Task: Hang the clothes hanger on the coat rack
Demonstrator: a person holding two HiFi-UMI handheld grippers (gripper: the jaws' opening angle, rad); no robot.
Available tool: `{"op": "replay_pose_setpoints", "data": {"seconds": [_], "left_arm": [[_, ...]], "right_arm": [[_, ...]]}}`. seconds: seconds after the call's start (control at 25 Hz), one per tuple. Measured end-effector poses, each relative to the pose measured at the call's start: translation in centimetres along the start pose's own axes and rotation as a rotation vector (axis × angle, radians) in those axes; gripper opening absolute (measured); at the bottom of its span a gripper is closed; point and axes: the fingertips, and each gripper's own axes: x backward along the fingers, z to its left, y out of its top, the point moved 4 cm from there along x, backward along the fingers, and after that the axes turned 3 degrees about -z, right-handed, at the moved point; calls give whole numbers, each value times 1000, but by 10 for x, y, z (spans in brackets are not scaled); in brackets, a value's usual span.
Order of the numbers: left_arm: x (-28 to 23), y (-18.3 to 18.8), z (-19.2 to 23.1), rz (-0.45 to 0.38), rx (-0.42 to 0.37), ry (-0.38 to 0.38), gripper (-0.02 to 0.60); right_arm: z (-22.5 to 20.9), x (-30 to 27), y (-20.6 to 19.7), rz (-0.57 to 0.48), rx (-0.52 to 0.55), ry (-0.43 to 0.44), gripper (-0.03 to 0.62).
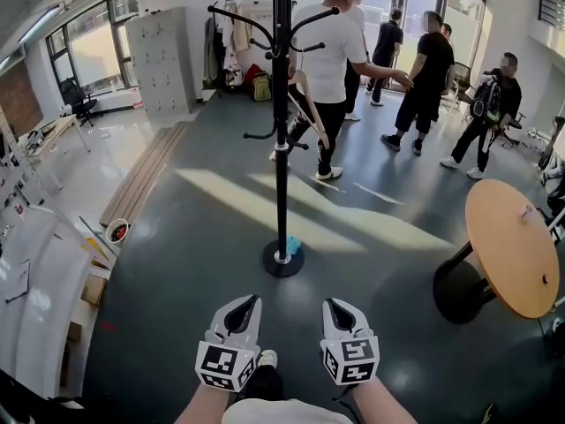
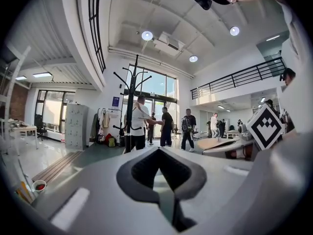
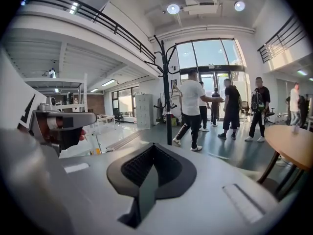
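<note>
The black coat rack (image 1: 281, 140) stands in the middle of the floor ahead of me, its round base (image 1: 282, 260) on the dark floor. A light wooden clothes hanger (image 1: 311, 113) hangs from one of its lower hooks on the right side. Both grippers are held low and close to me, well short of the rack. My left gripper (image 1: 242, 307) and my right gripper (image 1: 339, 307) are shut, with nothing between the jaws. The rack (image 2: 132, 106) shows left of centre in the left gripper view, and the rack (image 3: 167, 97) stands straight ahead in the right gripper view.
A round wooden table (image 1: 516, 246) on a black foot stands at the right. Several people (image 1: 331, 51) stand behind the rack. A blue item (image 1: 293, 246) lies by the rack's base. Wooden planks (image 1: 146, 175), a red bowl (image 1: 116, 230) and white tables (image 1: 35, 263) line the left.
</note>
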Motion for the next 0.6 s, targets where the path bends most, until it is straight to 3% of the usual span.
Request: {"op": "replay_pose_setpoints", "data": {"seconds": [0.32,0.6], "left_arm": [[66,-9,-58,10,-3,24,0],[101,0,-78,-1,-41,57,0]], "right_arm": [[7,77,-31,26,12,-10,26],[19,108,-33,20,29,-3,26]]}}
